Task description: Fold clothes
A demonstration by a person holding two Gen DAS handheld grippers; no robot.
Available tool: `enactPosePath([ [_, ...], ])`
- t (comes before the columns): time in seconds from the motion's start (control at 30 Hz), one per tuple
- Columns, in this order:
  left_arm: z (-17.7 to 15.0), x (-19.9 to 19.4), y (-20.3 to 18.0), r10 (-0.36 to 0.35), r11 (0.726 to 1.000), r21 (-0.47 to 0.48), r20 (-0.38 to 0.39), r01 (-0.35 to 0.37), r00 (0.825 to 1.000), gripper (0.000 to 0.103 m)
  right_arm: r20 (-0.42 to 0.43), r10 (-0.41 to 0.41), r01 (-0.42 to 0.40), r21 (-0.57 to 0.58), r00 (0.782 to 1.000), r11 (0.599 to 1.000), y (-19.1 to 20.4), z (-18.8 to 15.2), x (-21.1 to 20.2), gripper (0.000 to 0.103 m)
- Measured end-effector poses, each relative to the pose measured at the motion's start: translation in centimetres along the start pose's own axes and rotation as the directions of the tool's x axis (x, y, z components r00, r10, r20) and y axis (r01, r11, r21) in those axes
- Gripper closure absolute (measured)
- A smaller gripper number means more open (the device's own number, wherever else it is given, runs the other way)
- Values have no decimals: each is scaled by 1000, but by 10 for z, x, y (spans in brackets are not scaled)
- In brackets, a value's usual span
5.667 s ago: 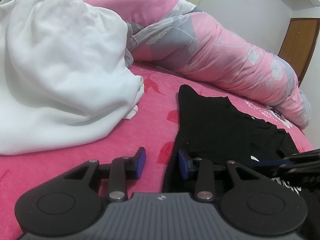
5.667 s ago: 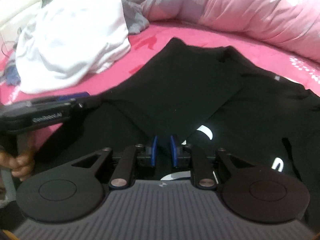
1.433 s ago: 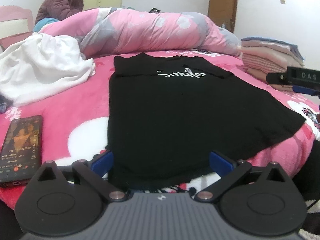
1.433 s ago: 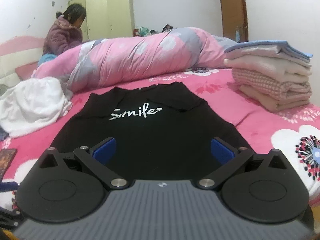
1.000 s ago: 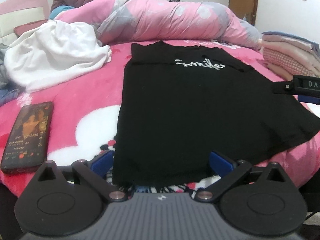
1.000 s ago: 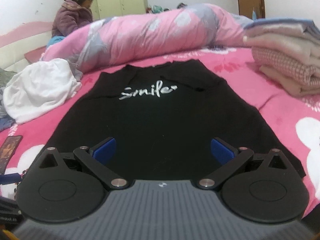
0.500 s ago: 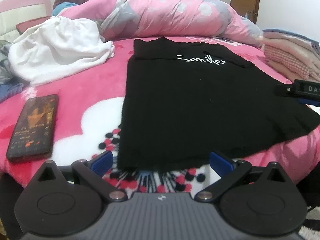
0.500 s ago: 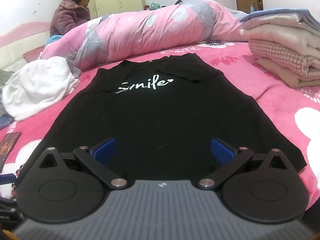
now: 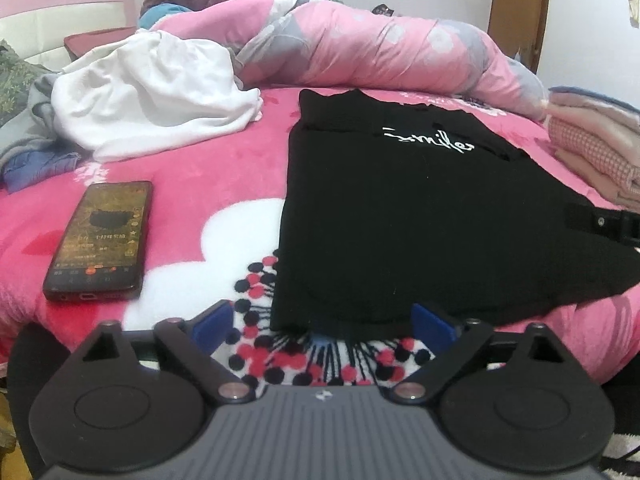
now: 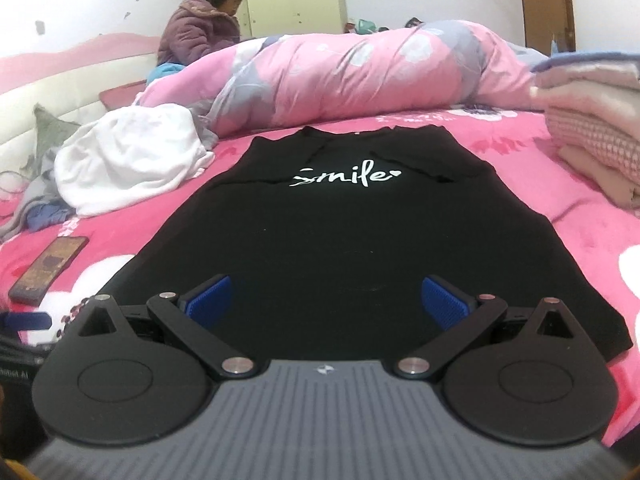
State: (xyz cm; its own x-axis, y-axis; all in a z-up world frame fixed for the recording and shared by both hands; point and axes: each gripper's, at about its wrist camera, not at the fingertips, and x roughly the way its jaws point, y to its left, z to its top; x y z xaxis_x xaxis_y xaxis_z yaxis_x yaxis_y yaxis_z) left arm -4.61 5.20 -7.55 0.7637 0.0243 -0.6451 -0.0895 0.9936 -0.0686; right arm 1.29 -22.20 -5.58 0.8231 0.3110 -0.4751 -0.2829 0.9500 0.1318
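A black T-shirt (image 9: 420,208) with white "Smile" lettering (image 10: 344,176) lies flat on the pink flowered blanket (image 9: 224,168), sleeves folded in, hem toward me. My left gripper (image 9: 322,326) sits at the hem's near left corner. Its jaws are closing, the blue pads (image 9: 210,325) still wide apart and pressing nothing. The hem edge lies just ahead, between them. My right gripper (image 10: 327,304) hovers wide open over the hem's right part, its blue pads (image 10: 444,307) clear of the cloth. Its black body (image 9: 600,222) shows at the left view's right edge.
A phone (image 9: 100,236) lies left of the shirt near the bed's front edge. A heap of white clothing (image 9: 152,96) lies at back left, a rolled pink duvet (image 9: 380,52) across the back. Folded clothes (image 9: 592,148) are stacked at right. A person (image 10: 200,28) sits behind.
Seconds ago both grippers worked up near the shirt's sleeves; now they are at the hem. Over the last second the left pads have come slightly inward; the right stays wide.
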Motion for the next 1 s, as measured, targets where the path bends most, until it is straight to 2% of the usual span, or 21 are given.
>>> enactPosePath([
  [0.07, 0, 1, 2, -1, 1000, -12, -5, 1, 1000, 19, 1, 4, -4, -1, 1000, 1000, 2, 0, -2, 1],
  [0.13, 0, 3, 5, -3, 1000, -27, -9, 3, 1000, 31, -1, 9, -9, 5, 1000, 1000, 2, -1, -3, 1],
  [0.23, 0, 5, 11, 0, 999, -48, -15, -1, 1000, 41, -5, 11, -11, 7, 1000, 1000, 2, -3, -4, 1],
  [0.4, 0, 8, 13, 12, 999, -39, -9, -13, 1000, 47, -17, 14, -14, 6, 1000, 1000, 3, -3, -1, 1],
  [1.0, -2, 13, 13, 7, 1000, 8, 21, -8, 1000, 45, -70, 13, -14, -12, 997, 1000, 18, -4, 11, 1],
])
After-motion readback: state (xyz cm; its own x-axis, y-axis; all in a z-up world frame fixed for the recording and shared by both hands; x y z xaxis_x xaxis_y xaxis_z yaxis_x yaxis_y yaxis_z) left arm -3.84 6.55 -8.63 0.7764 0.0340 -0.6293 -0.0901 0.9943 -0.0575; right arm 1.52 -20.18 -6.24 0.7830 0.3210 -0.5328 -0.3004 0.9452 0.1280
